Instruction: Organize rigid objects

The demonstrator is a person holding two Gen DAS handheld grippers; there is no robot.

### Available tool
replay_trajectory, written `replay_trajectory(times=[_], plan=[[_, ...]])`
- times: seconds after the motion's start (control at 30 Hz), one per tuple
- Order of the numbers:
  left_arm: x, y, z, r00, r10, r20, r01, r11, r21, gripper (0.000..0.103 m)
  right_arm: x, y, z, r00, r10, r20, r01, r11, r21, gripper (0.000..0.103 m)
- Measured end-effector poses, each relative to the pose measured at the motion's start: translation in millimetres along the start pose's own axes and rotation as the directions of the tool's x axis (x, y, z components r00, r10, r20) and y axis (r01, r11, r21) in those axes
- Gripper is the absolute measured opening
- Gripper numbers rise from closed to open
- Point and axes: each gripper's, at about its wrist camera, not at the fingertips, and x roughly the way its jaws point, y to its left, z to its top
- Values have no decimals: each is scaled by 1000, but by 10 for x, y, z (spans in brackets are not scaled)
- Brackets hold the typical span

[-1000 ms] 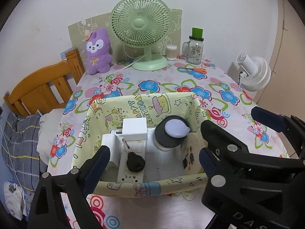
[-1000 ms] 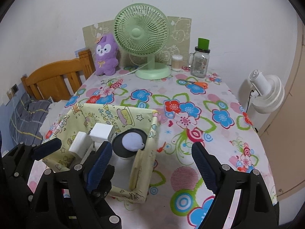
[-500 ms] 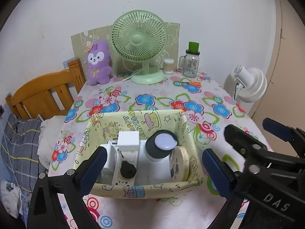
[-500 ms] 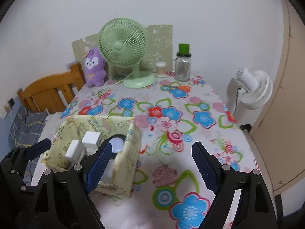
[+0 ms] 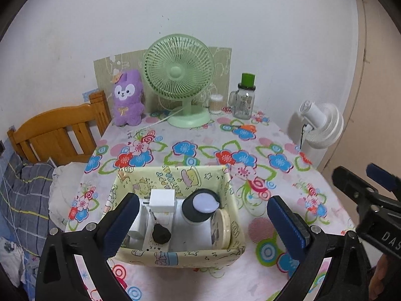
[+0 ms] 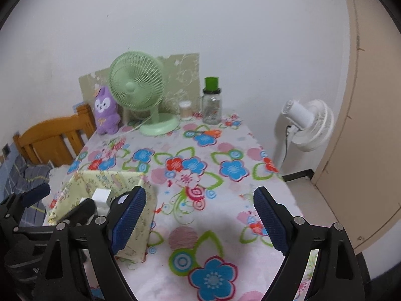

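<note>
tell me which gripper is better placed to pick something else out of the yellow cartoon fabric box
Left, probably. The left gripper looks straight into the yellow cartoon-print fabric box, jaws open and empty. The right gripper, opening and empty, faces bare flowered tablecloth beside it.

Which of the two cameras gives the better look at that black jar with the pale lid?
The left wrist view: the black jar stands unobstructed inside the yellow box. In the right wrist view, gripper fingers hide it.

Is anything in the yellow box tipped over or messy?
Mostly tidy. In the yellow box, the round tin stands on its edge, leaning against the right wall beside the black jar. Nothing looks spilled or broken.
</note>
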Motion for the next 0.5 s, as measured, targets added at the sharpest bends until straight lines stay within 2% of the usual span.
replay_trajectory(times=[0.3, 0.5], plan=[[-163, -159, 53, 999, -34, 37, 33, 999, 34, 103, -230, -256, 37, 997, -37, 69, 34, 999, 36, 96], [-214, -217, 113, 997, -27, 76, 26, 1000, 16, 103, -235, -337, 45, 996, -41, 73, 40, 999, 22, 97]])
